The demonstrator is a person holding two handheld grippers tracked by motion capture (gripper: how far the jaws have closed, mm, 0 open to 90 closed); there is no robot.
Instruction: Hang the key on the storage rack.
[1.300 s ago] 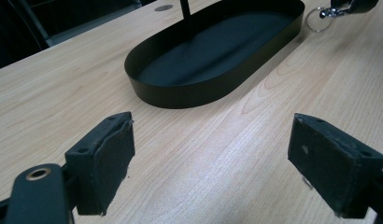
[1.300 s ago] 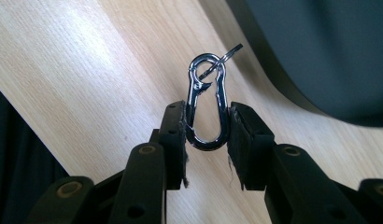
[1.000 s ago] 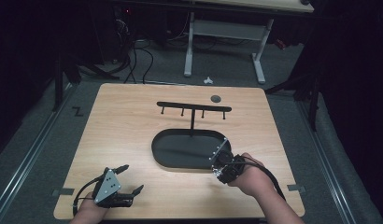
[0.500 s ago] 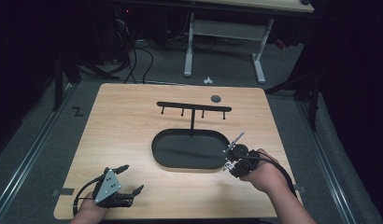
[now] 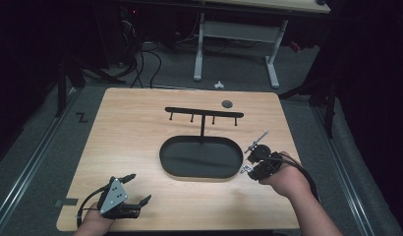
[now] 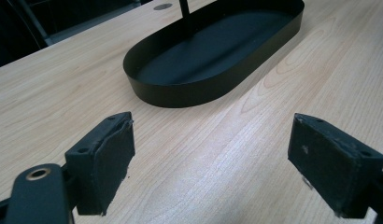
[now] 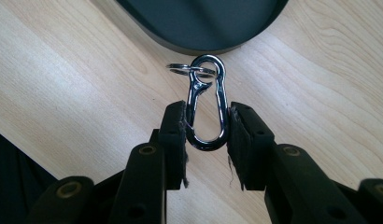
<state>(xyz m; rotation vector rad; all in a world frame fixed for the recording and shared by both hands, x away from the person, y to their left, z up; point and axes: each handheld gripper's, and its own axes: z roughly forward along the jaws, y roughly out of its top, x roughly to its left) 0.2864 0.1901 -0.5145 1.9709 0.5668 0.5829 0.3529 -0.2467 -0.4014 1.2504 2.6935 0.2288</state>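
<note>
Right claw (image 7: 207, 127) has shifted rightward off the black tray (image 5: 199, 173), pinching a carabiner (image 7: 206, 105).
Its long axis points up-frame toward the tray; left claw (image 6: 213, 158) spread, lower left.

Left gripper (image 5: 136, 189) low at near-left table corner, grey plate on top, jaws wide apart, nothing between pads (image 6: 110, 158); left hand (image 5: 94, 223) behind it at bottom edge. Right gripper (image 7: 207, 128) at right side, raised off table, jaws closed on metal clip, pads pressing both its long sides. Right hand (image 5: 283, 179) wrapped around gripper body, forearm entering from lower right, cable looping beside wrist
</note>
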